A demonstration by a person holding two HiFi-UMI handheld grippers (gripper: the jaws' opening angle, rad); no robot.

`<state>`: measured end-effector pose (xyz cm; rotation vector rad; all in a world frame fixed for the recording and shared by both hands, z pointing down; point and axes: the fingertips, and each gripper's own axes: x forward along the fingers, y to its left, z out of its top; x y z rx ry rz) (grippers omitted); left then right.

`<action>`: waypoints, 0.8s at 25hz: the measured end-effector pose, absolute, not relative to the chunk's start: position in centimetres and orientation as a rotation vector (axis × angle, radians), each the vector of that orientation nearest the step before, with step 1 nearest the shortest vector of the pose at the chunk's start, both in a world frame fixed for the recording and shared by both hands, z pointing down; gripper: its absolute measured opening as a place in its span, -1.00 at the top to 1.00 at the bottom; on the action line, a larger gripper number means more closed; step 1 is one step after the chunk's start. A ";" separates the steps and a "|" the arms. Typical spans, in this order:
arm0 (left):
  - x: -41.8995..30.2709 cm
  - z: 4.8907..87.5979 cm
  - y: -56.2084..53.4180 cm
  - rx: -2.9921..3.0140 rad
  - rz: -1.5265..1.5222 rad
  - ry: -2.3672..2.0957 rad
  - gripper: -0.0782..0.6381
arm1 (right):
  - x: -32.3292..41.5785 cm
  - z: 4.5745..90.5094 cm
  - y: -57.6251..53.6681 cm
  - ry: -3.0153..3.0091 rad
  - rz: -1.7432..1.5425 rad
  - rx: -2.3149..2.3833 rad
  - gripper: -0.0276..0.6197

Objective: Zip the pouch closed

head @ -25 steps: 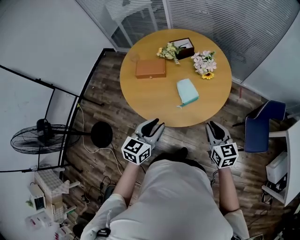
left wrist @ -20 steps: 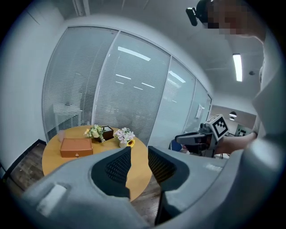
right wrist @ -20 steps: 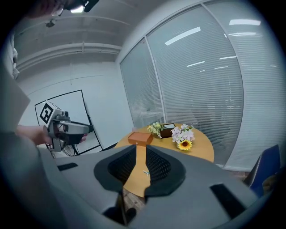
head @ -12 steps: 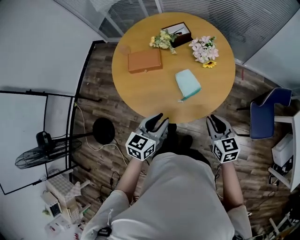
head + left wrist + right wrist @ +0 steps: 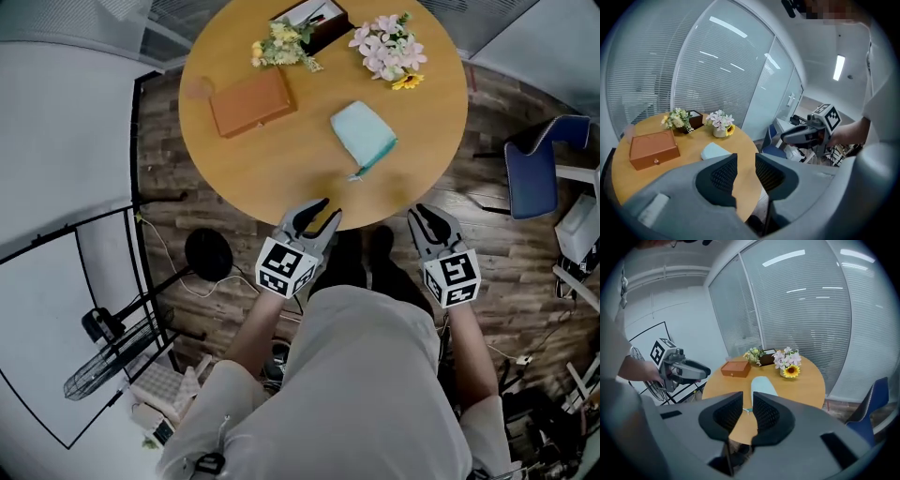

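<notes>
A light teal pouch [image 5: 364, 134] lies flat on the round wooden table [image 5: 281, 159], with its zipper pull [image 5: 353, 176] pointing at the near edge. Both gripper views show the pouch [image 5: 715, 151] [image 5: 761, 384] ahead of the jaws. My left gripper [image 5: 317, 210] [image 5: 746, 161] hovers at the table's near edge, left of the pouch, jaws a little apart and empty. My right gripper [image 5: 424, 216] [image 5: 747, 401] is held off the near right edge, over the floor, with a narrow gap and nothing in it. Neither touches the pouch.
A brown box [image 5: 248, 101] lies left of the pouch. At the far side are a yellow bouquet [image 5: 277, 45], a dark box [image 5: 314, 17] and pink flowers [image 5: 387, 47]. A blue chair [image 5: 539, 169] stands right of the table; a black round stand base [image 5: 208, 255] is on the floor, left.
The table has drawn closer in the head view, and both grippers have come up to its near edge. The pouch has not moved on the table.
</notes>
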<state>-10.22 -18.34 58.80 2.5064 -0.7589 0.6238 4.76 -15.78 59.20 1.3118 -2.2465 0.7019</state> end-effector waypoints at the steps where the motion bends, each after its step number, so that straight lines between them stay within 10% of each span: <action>1: -9.9 59.6 -18.7 2.510 0.642 -0.736 0.47 | 4.5 59.9 -16.2 -2.241 0.704 1.306 0.71; 20: -6.2 76.2 -21.2 2.573 1.044 -0.250 0.46 | -1.1 75.5 -19.3 -2.113 0.906 1.273 0.71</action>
